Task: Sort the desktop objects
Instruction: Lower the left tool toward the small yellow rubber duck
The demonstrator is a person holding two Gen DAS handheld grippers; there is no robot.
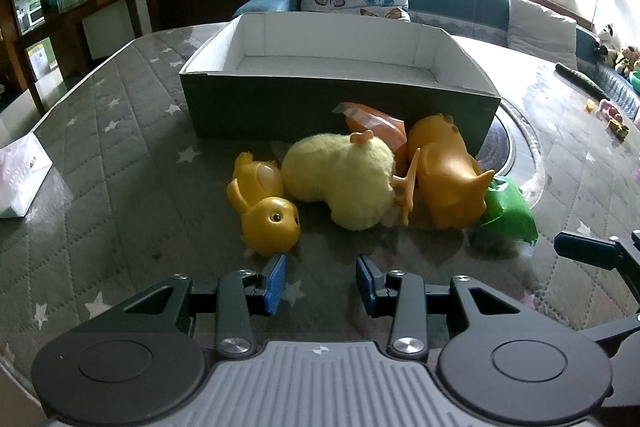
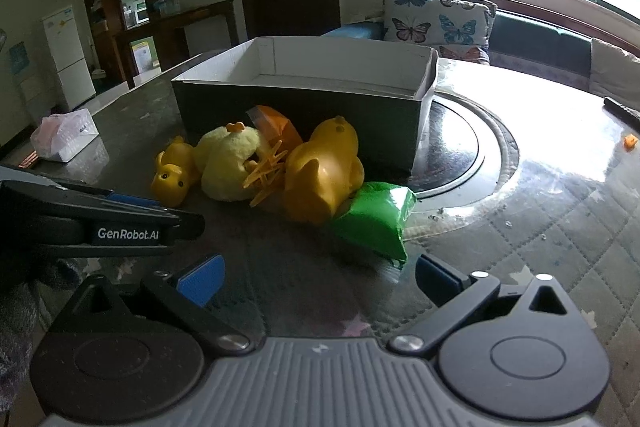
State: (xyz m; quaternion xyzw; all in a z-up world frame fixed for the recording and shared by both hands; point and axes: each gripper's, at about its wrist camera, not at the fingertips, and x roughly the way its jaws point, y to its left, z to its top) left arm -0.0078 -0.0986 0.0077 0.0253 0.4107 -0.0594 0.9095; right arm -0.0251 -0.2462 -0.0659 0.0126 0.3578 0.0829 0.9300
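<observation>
Plainly, both tongs, left (image 1: 320, 281) and right (image 2: 316, 285), hang open and empty near the toys lying before the box (image 1: 340, 107). The plush chick (image 1: 340, 183) looks light and squashy; pinch its middle.

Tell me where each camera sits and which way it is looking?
Left wrist: sits on the left gripper, low over the table, looking forward at the toys and the box; its own open jaws show, with the tip of the right gripper at the right edge.
Right wrist: sits on the right gripper, further right, looking forward at the same pile; its own open jaws show, with the left gripper at the left edge.
Both share: the box, plush chick, small duck, green bag.
</observation>
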